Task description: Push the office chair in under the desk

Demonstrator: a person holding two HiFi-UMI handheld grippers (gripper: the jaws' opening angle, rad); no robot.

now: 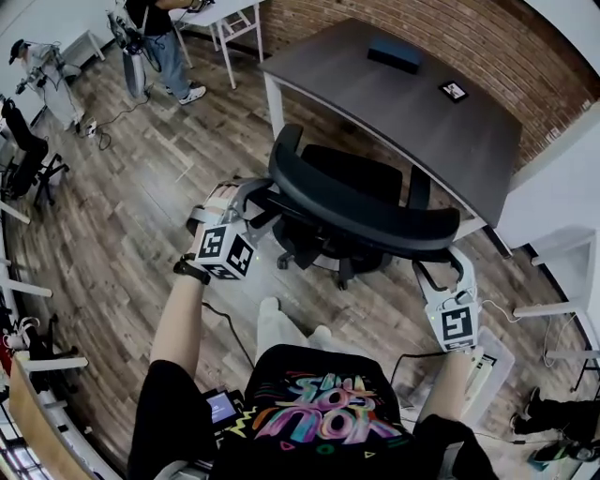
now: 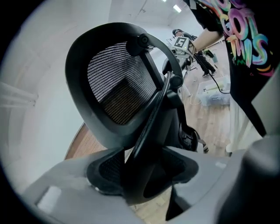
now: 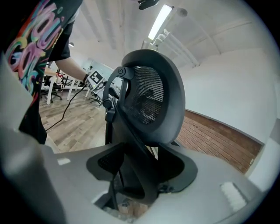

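A black mesh-back office chair stands on the wood floor, its seat facing the dark grey desk and partly in front of it. My left gripper sits at the left end of the curved backrest, and my right gripper at the right end. In the left gripper view the backrest rim runs down between the open jaws of the left gripper, with slim gaps beside it. The right gripper view shows the same: the backrest rises between the spread jaws of the right gripper.
A black box and a square marker tag lie on the desk by the brick wall. A white cabinet stands at the right, a clear bin by my right arm. A person stands far left beside a white table.
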